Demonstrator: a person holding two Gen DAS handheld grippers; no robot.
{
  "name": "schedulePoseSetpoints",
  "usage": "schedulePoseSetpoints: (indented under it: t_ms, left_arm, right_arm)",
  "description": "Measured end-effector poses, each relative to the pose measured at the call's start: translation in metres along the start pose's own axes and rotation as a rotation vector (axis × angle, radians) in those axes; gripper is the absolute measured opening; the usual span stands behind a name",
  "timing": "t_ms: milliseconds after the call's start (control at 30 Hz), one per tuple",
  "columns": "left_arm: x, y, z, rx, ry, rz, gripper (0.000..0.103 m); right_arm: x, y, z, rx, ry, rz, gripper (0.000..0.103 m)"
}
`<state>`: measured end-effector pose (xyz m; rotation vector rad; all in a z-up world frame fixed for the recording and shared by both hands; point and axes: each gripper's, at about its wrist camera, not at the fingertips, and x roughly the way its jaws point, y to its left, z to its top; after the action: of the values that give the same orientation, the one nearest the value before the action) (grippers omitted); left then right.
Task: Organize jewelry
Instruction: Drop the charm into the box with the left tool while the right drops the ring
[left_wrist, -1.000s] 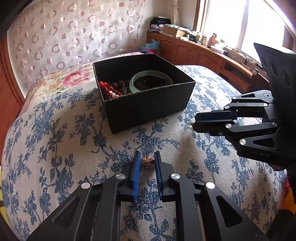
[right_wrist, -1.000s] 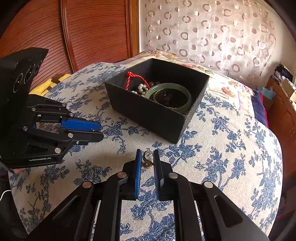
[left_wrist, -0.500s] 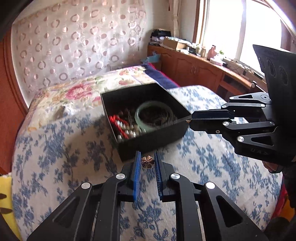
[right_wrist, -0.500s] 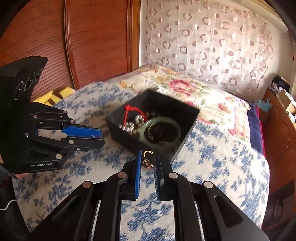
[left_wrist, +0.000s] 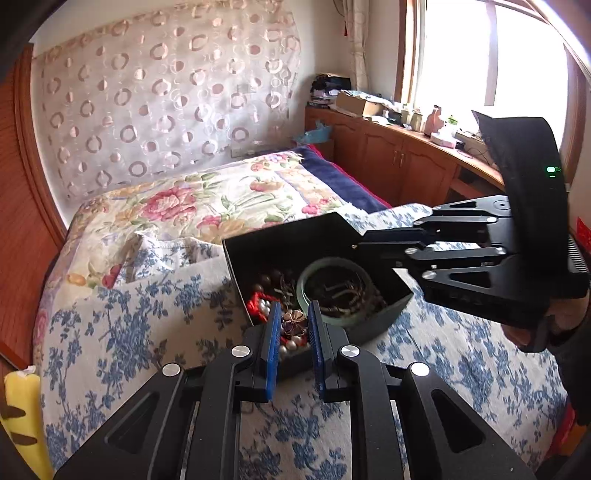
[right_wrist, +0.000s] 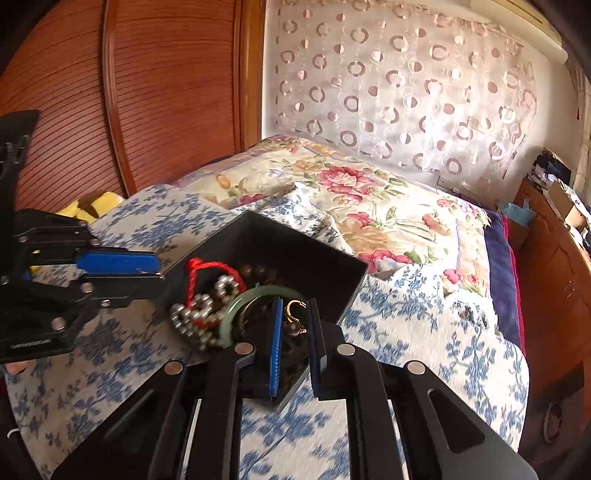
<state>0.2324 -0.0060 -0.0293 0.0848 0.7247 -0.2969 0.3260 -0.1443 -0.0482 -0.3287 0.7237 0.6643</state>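
- I hold a small flower-shaped ornament (left_wrist: 294, 319) pinched between the blue pads of my left gripper (left_wrist: 293, 325); it hangs over the near corner of the black box (left_wrist: 288, 236), above the pearl beads (left_wrist: 291, 345); a second ago it hung over the bare quilt in front of the box
- My right gripper (right_wrist: 294, 325) is clamped on a gold ring with a dark bead (right_wrist: 294, 317); it too is now over the box, just inside the near wall and beside the green bangle (right_wrist: 236, 314); before, it was short of the box
- So both pieces have been carried from the quilt to above the box; I judge the carrying done and the release the step in hand
- Inside the box: the bangle toward the right side, dark beads within and behind it, a red cord (right_wrist: 201, 271) looped round silvery pearls toward the left
- From the left wrist view my right gripper reaches over the box's right rim; whether it touches the rim I cannot tell
- The box sits on the blue-flowered quilt (left_wrist: 122, 332); beyond the box lies a rose-patterned bedspread (left_wrist: 207, 199), then a circle-patterned curtain; right of the box, wooden cabinets under the window
- Opening both now should drop each piece in; the ring may snag on the bangle
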Motion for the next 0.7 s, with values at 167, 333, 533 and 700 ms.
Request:
schedulePoseSetpoints:
  t_ms: [167, 333, 533, 700]
  left_arm:
    - [0.008, 0.003, 0.007, 0.002, -0.002, 0.008, 0.014]
    - [0.017, 0.004, 0.010, -0.001, 0.004, 0.014, 0.014]
    - [0.025, 0.009, 0.012, -0.021, 0.014, 0.011, 0.014]
    - [0.028, 0.008, 0.016, -0.026, 0.009, 0.014, 0.014]
  right_arm:
    - [0.017, -0.008, 0.009, 0.016, 0.009, 0.002, 0.014]
    - [0.025, -0.014, 0.014, 0.027, 0.004, -0.004, 0.014]
    - [0.027, -0.021, 0.008, 0.062, 0.002, -0.005, 0.015]
    - [0.016, -0.025, 0.002, 0.082, -0.015, -0.010, 0.015]
